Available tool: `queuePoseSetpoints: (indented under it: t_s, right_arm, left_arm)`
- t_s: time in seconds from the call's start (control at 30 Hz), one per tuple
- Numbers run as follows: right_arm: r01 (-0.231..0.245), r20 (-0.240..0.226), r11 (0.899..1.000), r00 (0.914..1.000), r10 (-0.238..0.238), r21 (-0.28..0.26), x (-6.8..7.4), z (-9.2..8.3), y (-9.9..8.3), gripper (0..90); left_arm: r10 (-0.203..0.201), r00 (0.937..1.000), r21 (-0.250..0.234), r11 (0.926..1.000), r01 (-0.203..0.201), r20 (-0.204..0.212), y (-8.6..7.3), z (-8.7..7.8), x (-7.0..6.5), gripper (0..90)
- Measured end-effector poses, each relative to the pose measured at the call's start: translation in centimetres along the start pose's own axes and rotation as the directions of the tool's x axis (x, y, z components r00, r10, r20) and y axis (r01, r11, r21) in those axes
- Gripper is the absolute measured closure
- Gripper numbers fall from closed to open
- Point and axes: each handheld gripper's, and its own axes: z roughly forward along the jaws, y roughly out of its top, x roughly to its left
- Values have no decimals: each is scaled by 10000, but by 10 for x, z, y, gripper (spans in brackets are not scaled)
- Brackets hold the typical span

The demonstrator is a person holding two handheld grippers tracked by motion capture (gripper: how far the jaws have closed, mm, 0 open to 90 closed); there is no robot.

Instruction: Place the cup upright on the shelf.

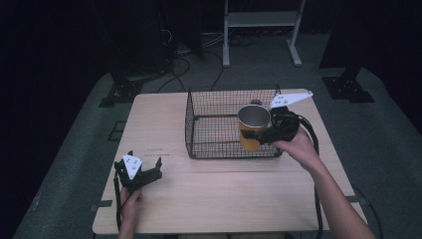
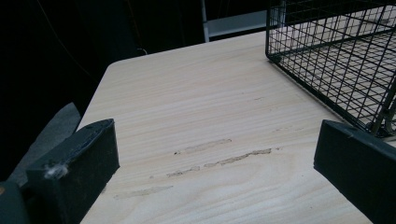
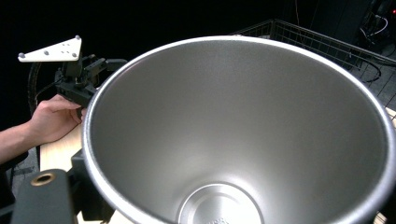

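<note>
fingers of the left gripper [image 1: 144,175] stand spread apart with nothing between them, low over the bare counter [image 2: 210,121], idle. farther off, the right gripper [image 1: 266,135] has its fingers clamped on the yellow cup [image 1: 252,127], steel-lined and upright, held up at the wire basket's [image 1: 219,124] near right wall. my read: pickup done; lowering into the basket and letting go remain.

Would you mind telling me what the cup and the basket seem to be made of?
The cup looks like brushed steel inside, with a matte grey sheen, under an orange outer coat. The basket seems to be thin metal wire, black-coated, welded in an open grid.
</note>
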Motion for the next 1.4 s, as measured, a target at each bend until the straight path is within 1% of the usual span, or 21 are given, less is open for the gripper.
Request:
queuePoseSetpoints:
  t_s: [0.13,0.37,0.53,0.57,0.67,0.7,0.73,0.77,1.1,1.13,1.2,1.23,1.3,1.4]
  right_arm:
    - [21,11,10000,10000,-21,-4,-2,4,4,135]
    - [-32,48,9999,10000,31,153,-9,11,9,135]
    - [-150,72,9998,9999,149,132,-14,15,10,134]
    - [-203,110,9997,9997,201,157,-17,17,10,134]
    - [-260,131,9995,9996,258,158,-19,19,11,134]
    - [-318,146,9995,9994,317,72,-22,20,12,134]
    - [-318,146,9995,9994,317,72,-22,20,12,134]
    - [-369,150,9992,9992,367,117,-24,22,13,134]
    - [-350,293,9990,9990,342,268,-34,31,21,134]
    - [-385,290,9988,9989,377,305,-37,34,22,133]
    - [-386,298,9987,9988,376,336,-39,35,23,134]
    - [-439,358,9983,9985,426,387,-43,38,24,133]
    - [-470,371,9981,9983,455,406,-45,40,24,133]
    - [-685,405,9967,9970,667,443,-55,48,23,133]
  left_arm:
    - [-47,10000,-8,10000,47,6,0,0,0,0]
    - [-56,10000,-14,10000,56,7,0,0,0,0]
    - [-56,10000,-16,10000,56,12,0,0,0,0]
    - [-56,10000,-14,10000,56,14,0,0,0,0]
    - [-70,10000,-21,10000,70,17,0,0,0,0]
    - [-84,10000,-27,10000,84,16,0,0,0,0]
    - [-84,10000,-27,10000,84,16,0,0,0,0]
    - [-88,10000,-27,10000,88,18,0,0,0,0]
    - [-88,10000,-38,10000,88,28,0,0,0,0]
    - [-83,10000,-34,10000,83,25,0,0,0,0]
    - [-72,10000,-31,10000,72,17,0,0,0,0]
    - [-81,10000,-36,10000,81,23,0,0,1,0]
    - [-93,10000,-38,9999,93,25,0,0,0,0]
    - [-95,10000,-35,9999,95,21,0,0,1,0]
